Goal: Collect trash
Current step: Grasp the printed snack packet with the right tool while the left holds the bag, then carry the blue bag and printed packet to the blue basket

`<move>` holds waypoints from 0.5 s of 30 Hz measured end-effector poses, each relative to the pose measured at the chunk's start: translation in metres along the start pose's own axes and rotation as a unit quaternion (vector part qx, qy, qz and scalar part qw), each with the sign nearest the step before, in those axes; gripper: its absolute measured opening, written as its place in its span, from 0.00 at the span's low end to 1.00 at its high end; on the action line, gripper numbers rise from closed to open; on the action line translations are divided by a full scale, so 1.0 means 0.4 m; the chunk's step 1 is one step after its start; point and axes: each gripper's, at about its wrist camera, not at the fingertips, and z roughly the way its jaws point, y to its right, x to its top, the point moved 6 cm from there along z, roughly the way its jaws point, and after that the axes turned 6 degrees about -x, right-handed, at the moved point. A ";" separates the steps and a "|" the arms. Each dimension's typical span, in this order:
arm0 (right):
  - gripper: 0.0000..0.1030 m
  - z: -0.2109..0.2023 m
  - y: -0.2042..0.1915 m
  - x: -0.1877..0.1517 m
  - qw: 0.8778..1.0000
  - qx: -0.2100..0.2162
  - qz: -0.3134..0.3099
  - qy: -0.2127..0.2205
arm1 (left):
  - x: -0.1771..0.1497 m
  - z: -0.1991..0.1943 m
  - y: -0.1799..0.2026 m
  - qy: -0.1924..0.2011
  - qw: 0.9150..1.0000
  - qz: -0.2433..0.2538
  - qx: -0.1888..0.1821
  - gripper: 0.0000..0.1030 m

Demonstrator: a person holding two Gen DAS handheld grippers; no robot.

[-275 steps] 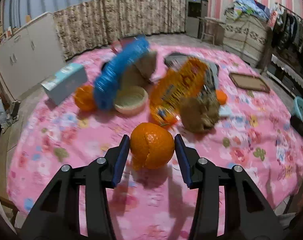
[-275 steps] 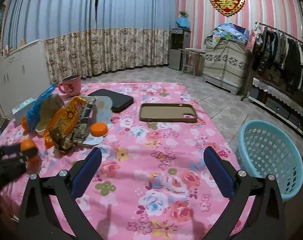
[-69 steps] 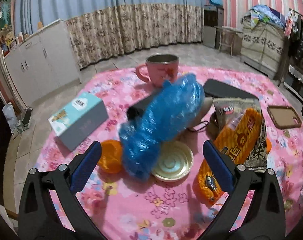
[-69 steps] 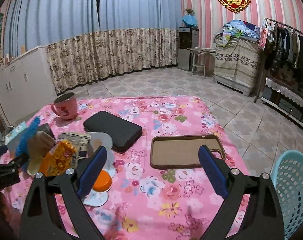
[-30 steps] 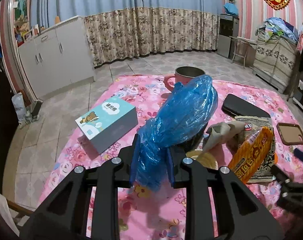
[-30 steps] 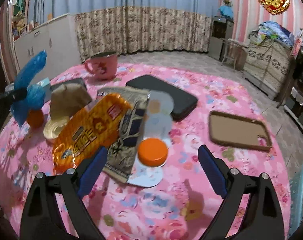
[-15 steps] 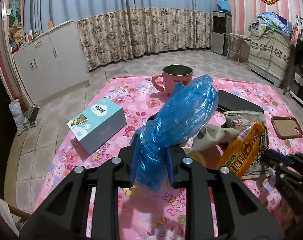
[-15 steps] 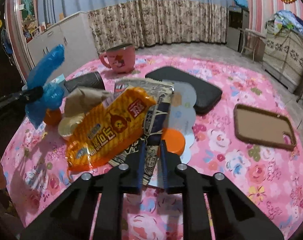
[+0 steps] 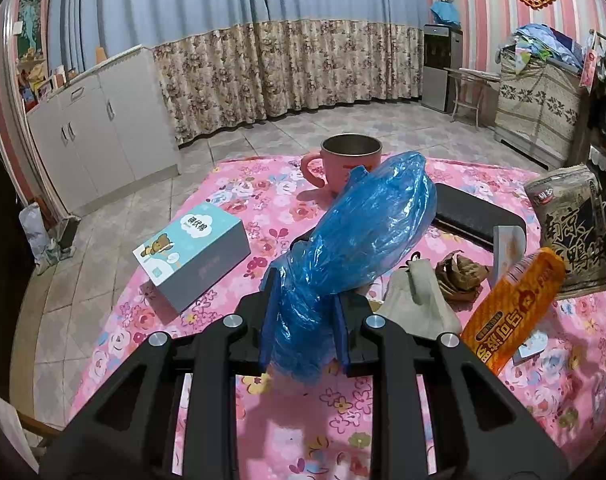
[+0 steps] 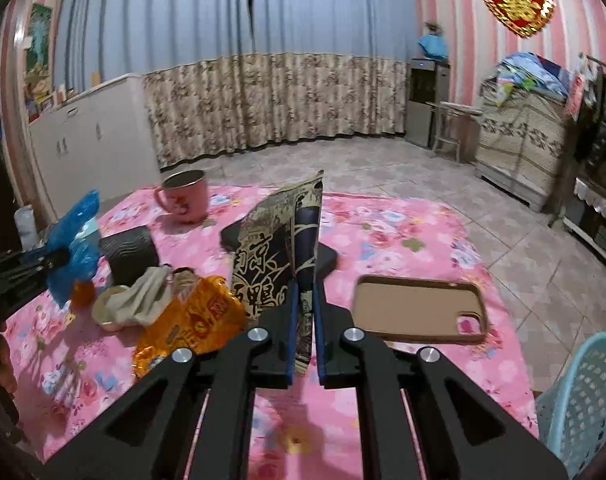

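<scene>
Above the pink floral surface point(image 9: 231, 200), the blue plastic bag point(image 9: 355, 248) is held by the left tongs point(image 9: 303, 320), whose two fingers are pressed against the crumpled lower part of the bag; the bag is lifted and leans away from the camera, towards the pink mug point(image 9: 349, 164). In front of the mug and to its left, a light blue box point(image 9: 193, 250) lies on the surface. The right tongs point(image 10: 303, 324) are almost fully closed on the lower edge of a dark printed snack wrapper point(image 10: 279, 256), which is held upright above the surface, in front of the mug and to its right. Just to the left of this wrapper an orange snack bag point(image 10: 191, 320) is seen, raised partly off the surface; whether it is also caught by the tongs cannot be told. A crumpled beige paper point(image 10: 139, 300) lies between the orange bag and the mug. A brown phone case point(image 10: 419, 308) rests flat on the surface, well to the right of the mug, and a light blue basket point(image 10: 583, 404) stands on the floor beyond the surface edge, still farther right.
</scene>
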 end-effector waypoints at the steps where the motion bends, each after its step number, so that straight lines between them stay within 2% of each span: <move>1: 0.06 -0.002 0.013 -0.004 1.000 -0.003 0.002 0.000 | 0.002 -0.003 0.004 0.002 1.000 0.003 0.000 0.22; 8: 0.04 -0.028 0.042 -0.014 1.000 -0.023 0.002 0.001 | 0.009 -0.054 0.048 0.025 0.999 0.025 0.014 0.22; 15: 0.04 -0.123 0.106 -0.014 1.000 -0.024 0.007 0.017 | 0.012 -0.142 0.120 0.044 0.999 0.031 0.004 0.22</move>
